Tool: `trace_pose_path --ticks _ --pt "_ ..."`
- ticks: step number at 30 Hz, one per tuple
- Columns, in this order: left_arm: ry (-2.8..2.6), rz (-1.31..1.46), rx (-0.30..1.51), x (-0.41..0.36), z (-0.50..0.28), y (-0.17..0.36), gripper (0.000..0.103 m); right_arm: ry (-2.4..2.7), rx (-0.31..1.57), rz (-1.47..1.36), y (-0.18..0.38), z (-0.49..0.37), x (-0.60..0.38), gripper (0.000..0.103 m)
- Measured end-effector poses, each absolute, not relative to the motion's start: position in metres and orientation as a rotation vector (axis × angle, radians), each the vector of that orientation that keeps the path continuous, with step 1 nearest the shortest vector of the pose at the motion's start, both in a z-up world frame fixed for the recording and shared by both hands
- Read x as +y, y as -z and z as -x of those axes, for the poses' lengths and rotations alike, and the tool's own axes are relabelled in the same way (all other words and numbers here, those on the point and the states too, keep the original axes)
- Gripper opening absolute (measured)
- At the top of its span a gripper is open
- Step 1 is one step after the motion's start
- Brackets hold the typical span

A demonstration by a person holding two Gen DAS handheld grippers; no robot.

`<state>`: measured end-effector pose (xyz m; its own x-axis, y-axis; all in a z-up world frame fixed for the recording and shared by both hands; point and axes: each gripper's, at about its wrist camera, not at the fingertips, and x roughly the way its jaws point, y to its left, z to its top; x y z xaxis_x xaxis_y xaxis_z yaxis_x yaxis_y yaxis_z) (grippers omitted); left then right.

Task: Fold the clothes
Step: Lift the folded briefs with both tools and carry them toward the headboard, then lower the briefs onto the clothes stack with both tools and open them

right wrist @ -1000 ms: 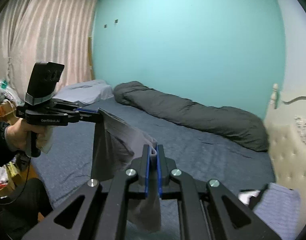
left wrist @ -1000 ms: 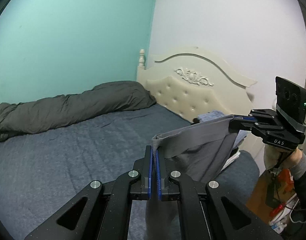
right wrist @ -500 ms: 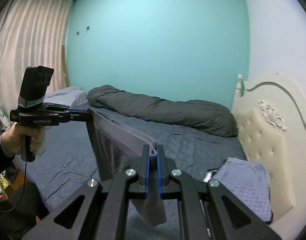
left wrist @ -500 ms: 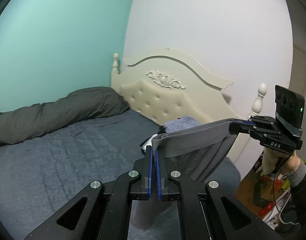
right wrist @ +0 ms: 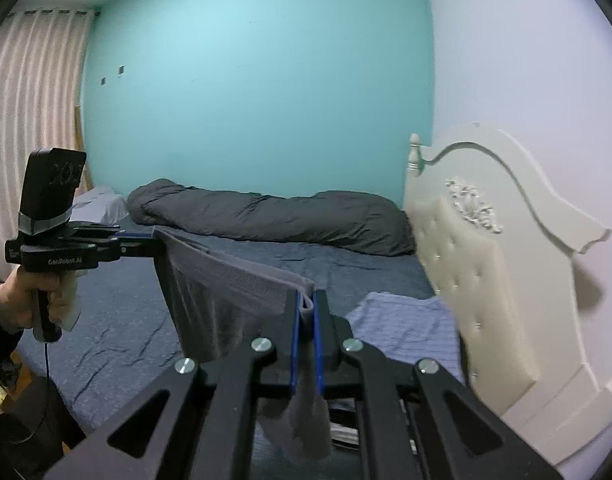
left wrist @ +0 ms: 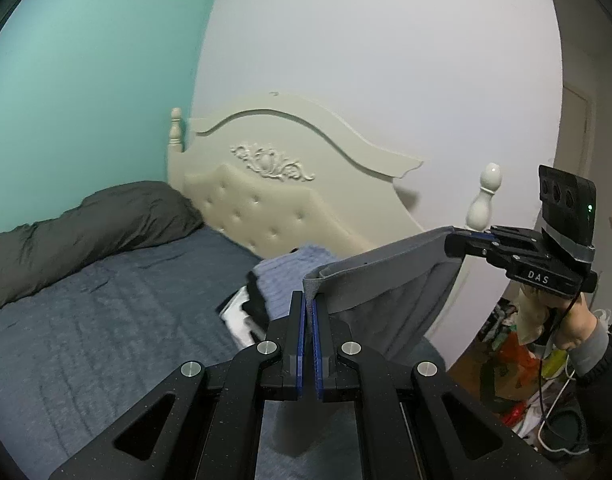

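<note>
A grey garment (left wrist: 390,280) hangs in the air above the bed, stretched by its waistband between my two grippers. My left gripper (left wrist: 308,300) is shut on one end of the band, and it shows at the left of the right wrist view as the left gripper (right wrist: 156,240). My right gripper (right wrist: 305,304) is shut on the other end of the grey garment (right wrist: 226,292), and appears far right in the left wrist view as the right gripper (left wrist: 452,244). The cloth sags below both jaws.
The bed (left wrist: 86,328) has a blue-grey cover, with a dark rolled duvet (right wrist: 274,216) along the teal wall. A cream headboard (left wrist: 274,200) stands at its head. Folded blue clothes (right wrist: 406,328) lie near the headboard. Clutter (left wrist: 514,364) sits on the floor beside the bed.
Both grippers have swung toward the headboard with the garment held taut between them. The folded blue clothes and the headboard now fill more of each view.
</note>
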<state>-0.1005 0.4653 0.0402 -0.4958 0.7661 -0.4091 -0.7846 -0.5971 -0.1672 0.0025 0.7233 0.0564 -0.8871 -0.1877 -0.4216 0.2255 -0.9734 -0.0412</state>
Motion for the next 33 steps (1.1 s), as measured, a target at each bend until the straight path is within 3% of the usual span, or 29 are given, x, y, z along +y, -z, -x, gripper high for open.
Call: trace_pose_path --ticks 15,26,33 --pt "-2.078 0.692 0.019 0.576 0.175 -0.035 0.003 2.962 0.208 -0.779 -0.068 0.054 0.817 0.005" --pt "-2.094 0.952 -0.071 0.634 0.318 0.034 0.003 2.966 0.17 -1.066 -0.001 0.206 0.866 0.005" --pt "-2.077 1.07 -0.115 0.65 0.368 0.088 0.003 2.96 0.136 -1.186 0.045 0.262 0.879 0.005"
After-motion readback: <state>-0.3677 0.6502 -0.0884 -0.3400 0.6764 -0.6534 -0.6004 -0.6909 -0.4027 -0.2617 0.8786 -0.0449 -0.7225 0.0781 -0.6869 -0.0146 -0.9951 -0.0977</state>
